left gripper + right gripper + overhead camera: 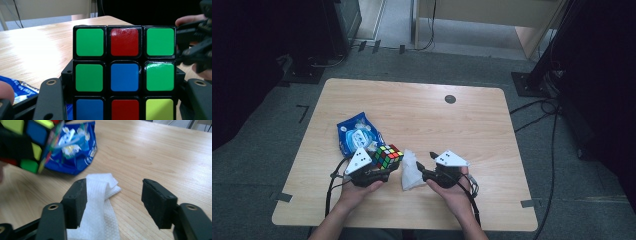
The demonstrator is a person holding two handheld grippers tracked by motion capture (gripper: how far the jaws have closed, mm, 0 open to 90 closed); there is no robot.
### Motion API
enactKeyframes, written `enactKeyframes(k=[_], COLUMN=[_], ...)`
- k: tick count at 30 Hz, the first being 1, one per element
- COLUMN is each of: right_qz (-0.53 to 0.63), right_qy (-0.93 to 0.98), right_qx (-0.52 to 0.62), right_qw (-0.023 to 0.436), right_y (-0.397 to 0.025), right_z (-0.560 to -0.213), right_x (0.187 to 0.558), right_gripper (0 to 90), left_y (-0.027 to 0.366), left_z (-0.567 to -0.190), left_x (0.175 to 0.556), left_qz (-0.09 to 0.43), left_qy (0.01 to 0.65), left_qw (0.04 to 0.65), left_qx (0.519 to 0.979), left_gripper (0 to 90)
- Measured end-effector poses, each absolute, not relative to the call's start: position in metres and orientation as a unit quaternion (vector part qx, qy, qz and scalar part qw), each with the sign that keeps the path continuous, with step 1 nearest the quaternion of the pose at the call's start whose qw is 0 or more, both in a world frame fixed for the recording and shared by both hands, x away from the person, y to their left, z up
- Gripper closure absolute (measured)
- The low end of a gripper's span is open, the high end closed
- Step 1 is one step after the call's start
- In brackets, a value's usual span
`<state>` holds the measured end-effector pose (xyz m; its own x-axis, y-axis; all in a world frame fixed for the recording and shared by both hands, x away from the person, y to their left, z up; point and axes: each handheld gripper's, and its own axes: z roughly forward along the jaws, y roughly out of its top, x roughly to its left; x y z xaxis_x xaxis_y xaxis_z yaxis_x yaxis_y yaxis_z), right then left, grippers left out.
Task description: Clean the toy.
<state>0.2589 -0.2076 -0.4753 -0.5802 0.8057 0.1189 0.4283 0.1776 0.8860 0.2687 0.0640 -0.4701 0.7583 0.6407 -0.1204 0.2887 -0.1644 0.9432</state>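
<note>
On the table [422, 115], a blue packet [357, 133] lies left of centre, with a white wipe [411, 171] near the front edge. The left gripper [384, 170] clamps the cube [387, 156], lifted just above the packet. The right gripper [424, 165] gapes wide beside the wipe.

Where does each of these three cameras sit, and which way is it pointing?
High view: above the person's side, looking forward and down at the table; forearms, hands, both grippers show.
Left gripper view: rides the left gripper, facing the puzzle cube between its jaws.
Right gripper view: rides the right gripper, open over the white wipe.
Shared: cube and blue packet.
</note>
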Motion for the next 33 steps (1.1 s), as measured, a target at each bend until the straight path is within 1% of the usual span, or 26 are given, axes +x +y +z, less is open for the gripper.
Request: enactKeyframes(k=[2,6,9,11,15,17,18,20,21,24,25,28,33], right_qz=[0.513,0.556,0.581,0.593,0.593,0.579,0.573,0.567,0.564,0.573,0.575,0.573,0.563], right_qy=[0.722,0.684,0.657,0.647,0.646,0.652,0.652,0.652,0.649,0.635,0.633,0.632,0.647], right_qx=[0.427,0.442,0.457,0.465,0.474,0.485,0.493,0.503,0.51,0.518,0.518,0.522,0.515], right_qw=[0.182,0.166,0.146,0.113,0.082,0.067,0.055,0.026,0.022,-0.01,-0.015,-0.019,0.005], right_y=[-0.209,-0.203,-0.197,-0.191,-0.177,-0.172,-0.171,-0.168,-0.168,-0.169,-0.17,-0.17,-0.171], right_z=[-0.468,-0.449,-0.439,-0.438,-0.443,-0.447,-0.45,-0.456,-0.458,-0.462,-0.463,-0.464,-0.463], right_x=[0.255,0.247,0.242,0.24,0.239,0.241,0.242,0.243,0.244,0.245,0.245,0.246,0.245], right_gripper=[40.9,37.4,35.9,32.3,25.4,20.4,19.9,21.6,23.6,34.1,34.1,34.4,34.5], left_y=[0.06,0.051,0.045,0.041,0.034,0.031,0.03,0.028,0.027,0.025,0.025,0.024,0.022], left_z=[-0.471,-0.475,-0.477,-0.479,-0.481,-0.482,-0.482,-0.482,-0.482,-0.483,-0.484,-0.485,-0.486], left_x=[0.267,0.263,0.26,0.257,0.252,0.25,0.249,0.247,0.246,0.245,0.245,0.245,0.247], left_qz=[0.155,0.156,0.159,0.159,0.164,0.168,0.171,0.178,0.178,0.183,0.184,0.179,0.163], left_qy=[0.309,0.302,0.297,0.294,0.283,0.276,0.273,0.268,0.265,0.261,0.261,0.259,0.263], left_qw=[0.565,0.561,0.556,0.557,0.554,0.554,0.553,0.551,0.551,0.545,0.545,0.544,0.54], left_qx=[0.749,0.755,0.76,0.76,0.766,0.767,0.768,0.77,0.771,0.775,0.775,0.778,0.782], left_gripper=[33.9,33.8,33.8,33.8,33.8,33.8,33.8,33.8,33.8,33.8,33.8,33.8,33.2])
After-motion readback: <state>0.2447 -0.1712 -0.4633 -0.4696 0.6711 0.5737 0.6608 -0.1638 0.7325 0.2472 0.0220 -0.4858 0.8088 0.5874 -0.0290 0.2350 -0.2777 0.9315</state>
